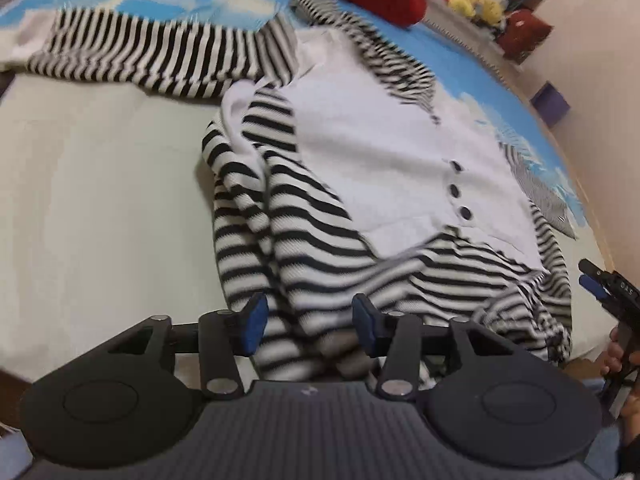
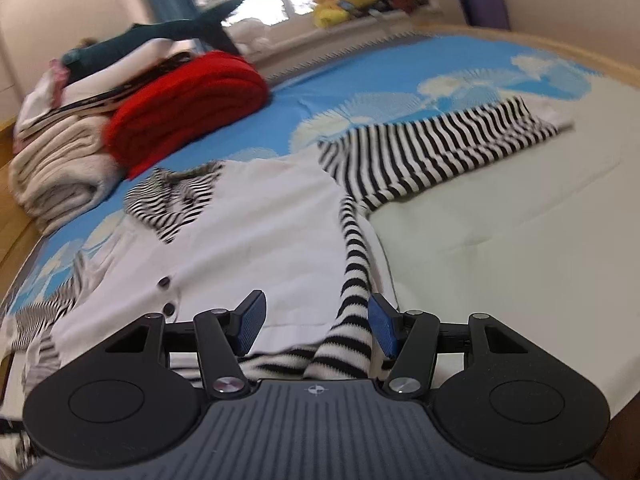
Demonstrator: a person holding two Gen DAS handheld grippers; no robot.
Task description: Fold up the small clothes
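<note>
A small white top (image 1: 380,140) with dark buttons and black-and-white striped sleeves lies face up on the bed. One striped sleeve (image 1: 140,56) stretches out sideways. The other striped sleeve (image 1: 276,208) is folded down along the body's edge. My left gripper (image 1: 308,326) hovers open over the striped hem, its pads apart from the cloth. In the right wrist view the top (image 2: 248,232) fills the middle. My right gripper (image 2: 318,324) stands open with the folded sleeve (image 2: 352,280) running between its fingers, unpinched. The right gripper (image 1: 596,280) also shows at the left view's right edge.
A red folded garment (image 2: 188,108) and a stack of folded clothes (image 2: 60,160) sit at the far left of the bed. A blue cloud-print blanket (image 2: 360,80) covers the far half, a cream sheet (image 2: 500,240) the near half. Yellow plush toys (image 2: 340,0) line the sill.
</note>
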